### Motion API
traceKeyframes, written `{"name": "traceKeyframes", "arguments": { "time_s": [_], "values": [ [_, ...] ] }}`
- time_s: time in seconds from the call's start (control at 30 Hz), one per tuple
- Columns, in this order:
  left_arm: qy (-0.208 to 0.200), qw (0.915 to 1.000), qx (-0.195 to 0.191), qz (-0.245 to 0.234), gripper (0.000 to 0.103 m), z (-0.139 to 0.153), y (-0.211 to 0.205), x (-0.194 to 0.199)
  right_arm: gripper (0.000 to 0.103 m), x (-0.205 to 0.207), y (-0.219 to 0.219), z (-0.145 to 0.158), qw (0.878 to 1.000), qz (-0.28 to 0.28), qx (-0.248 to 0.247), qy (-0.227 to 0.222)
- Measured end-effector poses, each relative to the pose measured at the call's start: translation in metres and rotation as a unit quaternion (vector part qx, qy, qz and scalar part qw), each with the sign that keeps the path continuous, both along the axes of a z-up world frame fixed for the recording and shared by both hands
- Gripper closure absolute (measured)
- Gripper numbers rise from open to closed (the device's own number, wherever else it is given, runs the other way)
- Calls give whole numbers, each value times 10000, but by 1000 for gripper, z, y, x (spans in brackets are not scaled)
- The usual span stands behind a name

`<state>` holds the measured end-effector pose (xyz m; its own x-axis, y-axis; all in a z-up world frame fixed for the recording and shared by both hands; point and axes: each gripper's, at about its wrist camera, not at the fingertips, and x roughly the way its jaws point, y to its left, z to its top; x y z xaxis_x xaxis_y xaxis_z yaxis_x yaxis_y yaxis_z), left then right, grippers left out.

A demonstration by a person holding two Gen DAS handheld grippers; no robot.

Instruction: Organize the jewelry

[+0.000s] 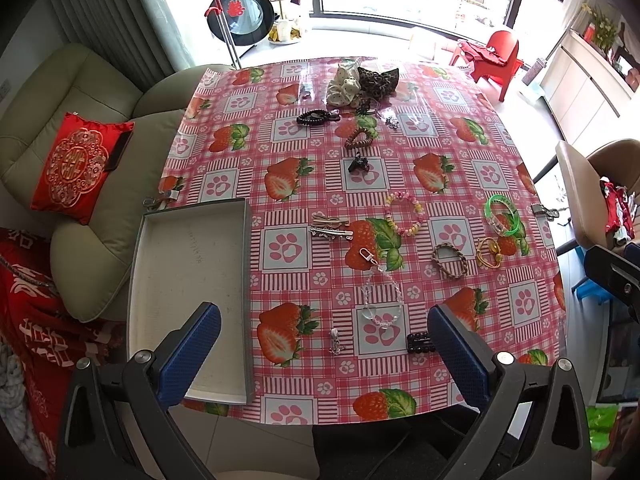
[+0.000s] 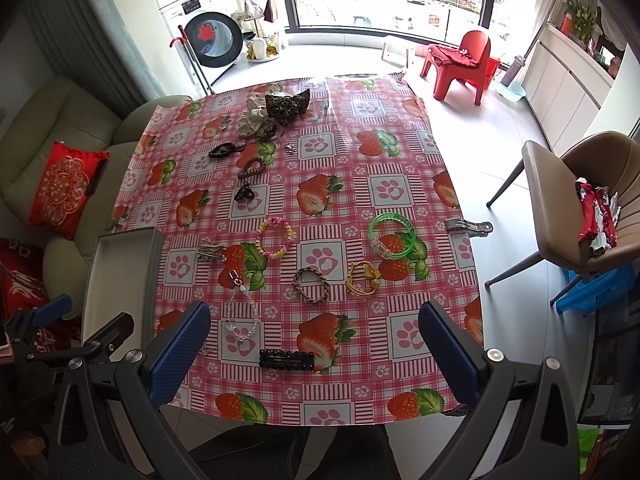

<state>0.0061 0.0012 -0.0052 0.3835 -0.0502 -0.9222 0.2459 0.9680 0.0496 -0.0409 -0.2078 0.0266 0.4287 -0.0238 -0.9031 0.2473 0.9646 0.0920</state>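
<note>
Jewelry lies scattered on a strawberry-print tablecloth. A grey tray sits empty at the table's left front; it also shows in the right wrist view. Near the front lie a black beaded hair clip, a clear bead chain, a braided bracelet, a yellow hair tie, a green bangle, a pastel bead bracelet and metal clips. My left gripper is open above the front edge. My right gripper is open above the black clip.
Scrunchies, coil hair ties and a black claw clip lie farther back. A beige sofa with a red cushion stands left. A tan chair stands right. Metal clamps hold the cloth's edges.
</note>
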Motion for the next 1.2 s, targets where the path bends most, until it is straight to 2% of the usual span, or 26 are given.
{"name": "traceKeyframes", "arguments": {
  "time_s": [0.57,0.7,0.9,1.2],
  "values": [
    [85,10000,-9,-35,0,-5,5,1,0,1,1,-2,10000,-53,9,3],
    [231,9997,18,-30,0,-19,20,14,0,1,1,-11,9997,-218,107,44],
    [703,9974,-95,-92,0,-52,33,34,0,-2,3,-31,9978,-552,269,246],
    [1081,9934,-123,-354,0,-102,4,50,0,-12,-29,-68,9905,-1045,514,728]
  ]
}}
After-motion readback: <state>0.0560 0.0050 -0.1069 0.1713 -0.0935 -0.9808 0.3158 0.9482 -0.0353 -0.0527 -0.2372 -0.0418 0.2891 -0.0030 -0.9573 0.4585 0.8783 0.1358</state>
